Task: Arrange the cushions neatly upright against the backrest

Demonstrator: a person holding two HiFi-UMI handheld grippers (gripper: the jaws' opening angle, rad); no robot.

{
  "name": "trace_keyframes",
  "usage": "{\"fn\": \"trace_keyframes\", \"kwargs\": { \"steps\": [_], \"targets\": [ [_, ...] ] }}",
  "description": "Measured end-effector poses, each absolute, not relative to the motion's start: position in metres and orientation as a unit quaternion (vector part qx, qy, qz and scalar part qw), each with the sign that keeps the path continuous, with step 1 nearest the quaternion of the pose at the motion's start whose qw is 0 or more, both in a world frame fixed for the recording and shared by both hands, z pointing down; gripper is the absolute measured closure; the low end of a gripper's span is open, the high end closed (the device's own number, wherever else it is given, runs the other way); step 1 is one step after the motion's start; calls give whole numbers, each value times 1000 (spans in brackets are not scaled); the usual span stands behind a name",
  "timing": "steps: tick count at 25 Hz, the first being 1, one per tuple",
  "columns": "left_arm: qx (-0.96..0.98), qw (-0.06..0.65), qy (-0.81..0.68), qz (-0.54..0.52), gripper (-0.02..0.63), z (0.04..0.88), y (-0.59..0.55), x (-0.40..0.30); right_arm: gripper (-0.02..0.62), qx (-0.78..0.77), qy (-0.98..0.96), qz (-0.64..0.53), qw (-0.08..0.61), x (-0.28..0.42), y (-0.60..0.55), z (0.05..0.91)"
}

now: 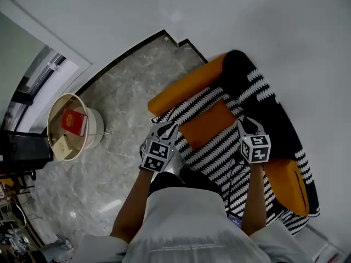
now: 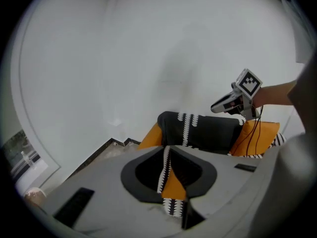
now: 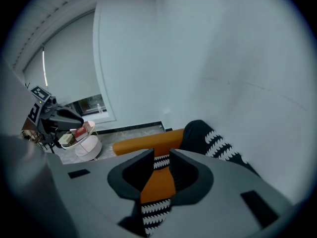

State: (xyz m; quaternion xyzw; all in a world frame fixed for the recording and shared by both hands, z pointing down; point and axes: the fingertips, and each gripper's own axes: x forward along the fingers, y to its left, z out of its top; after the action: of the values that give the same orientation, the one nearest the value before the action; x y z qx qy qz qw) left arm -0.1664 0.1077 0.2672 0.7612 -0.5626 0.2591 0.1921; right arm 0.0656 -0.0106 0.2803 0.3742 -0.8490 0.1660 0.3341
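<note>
An orange sofa (image 1: 186, 86) is draped with a black-and-white zigzag throw (image 1: 219, 152). A flat orange cushion (image 1: 205, 126) lies on the seat between my two grippers. My left gripper (image 1: 166, 129) is at the cushion's left end, my right gripper (image 1: 247, 125) at its right end. In the right gripper view the jaws (image 3: 161, 165) stand apart, with the orange cushion (image 3: 157, 185) showing through the gap. The left gripper (image 2: 168, 170) also shows a gap, with orange and zigzag fabric beyond it. A black zigzag cushion (image 1: 247, 78) leans on the backrest. Another orange cushion (image 1: 288, 185) lies at the sofa's right end.
A round white side table (image 1: 68, 126) with a red book stands on the marble floor (image 1: 126, 92) left of the sofa. The white wall (image 1: 274, 26) runs right behind the backrest. The person's torso fills the lower middle of the head view.
</note>
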Motion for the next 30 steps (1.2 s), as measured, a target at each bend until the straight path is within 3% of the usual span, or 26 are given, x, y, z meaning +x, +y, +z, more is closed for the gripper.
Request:
{"fn": "trace_keyframes", "kwargs": {
  "steps": [9, 30],
  "targets": [
    [804, 206, -474, 295, 545, 314, 68, -125, 520, 387, -811, 218, 381, 97, 6, 345],
    [858, 211, -258, 391, 505, 494, 45, -98, 502, 498, -705, 390, 320, 112, 69, 524]
  ]
}}
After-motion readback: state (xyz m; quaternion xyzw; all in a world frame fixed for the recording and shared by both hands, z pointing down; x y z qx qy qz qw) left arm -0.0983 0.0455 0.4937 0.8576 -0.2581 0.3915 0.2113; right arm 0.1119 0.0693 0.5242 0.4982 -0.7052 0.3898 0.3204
